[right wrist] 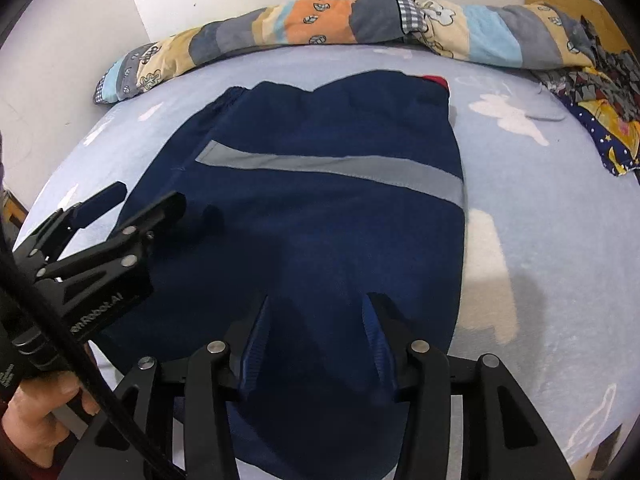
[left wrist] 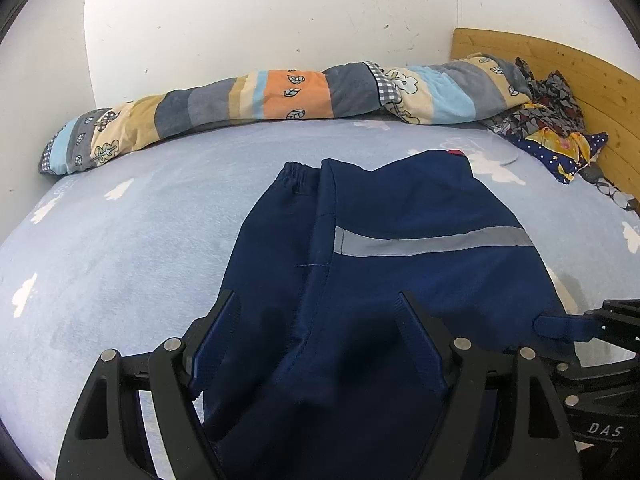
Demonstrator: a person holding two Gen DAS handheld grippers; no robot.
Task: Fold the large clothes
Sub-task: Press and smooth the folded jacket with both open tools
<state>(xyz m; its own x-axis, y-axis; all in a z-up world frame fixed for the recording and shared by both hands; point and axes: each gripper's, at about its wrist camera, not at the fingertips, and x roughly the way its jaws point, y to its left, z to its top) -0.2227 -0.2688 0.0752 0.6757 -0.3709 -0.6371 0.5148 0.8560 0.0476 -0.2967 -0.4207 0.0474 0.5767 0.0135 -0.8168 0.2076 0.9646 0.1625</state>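
Note:
A navy garment (left wrist: 372,216) with a grey reflective stripe (left wrist: 432,242) lies folded on the light blue bed sheet (left wrist: 120,248); it also shows in the right wrist view (right wrist: 320,208). My left gripper (left wrist: 318,300) is open, its jaws spread over the garment's near part. It appears from the side in the right wrist view (right wrist: 150,196). My right gripper (right wrist: 316,304) is open above the garment's near end, and its fingertips (left wrist: 560,326) show at the right edge of the left wrist view. Whether either gripper touches the cloth is unclear.
A rolled striped quilt (left wrist: 280,96) lies along the wall at the back. A crumpled patterned cloth (left wrist: 552,132) sits at the back right by the wooden headboard (left wrist: 580,68). A hand (right wrist: 36,412) holds the left gripper's handle.

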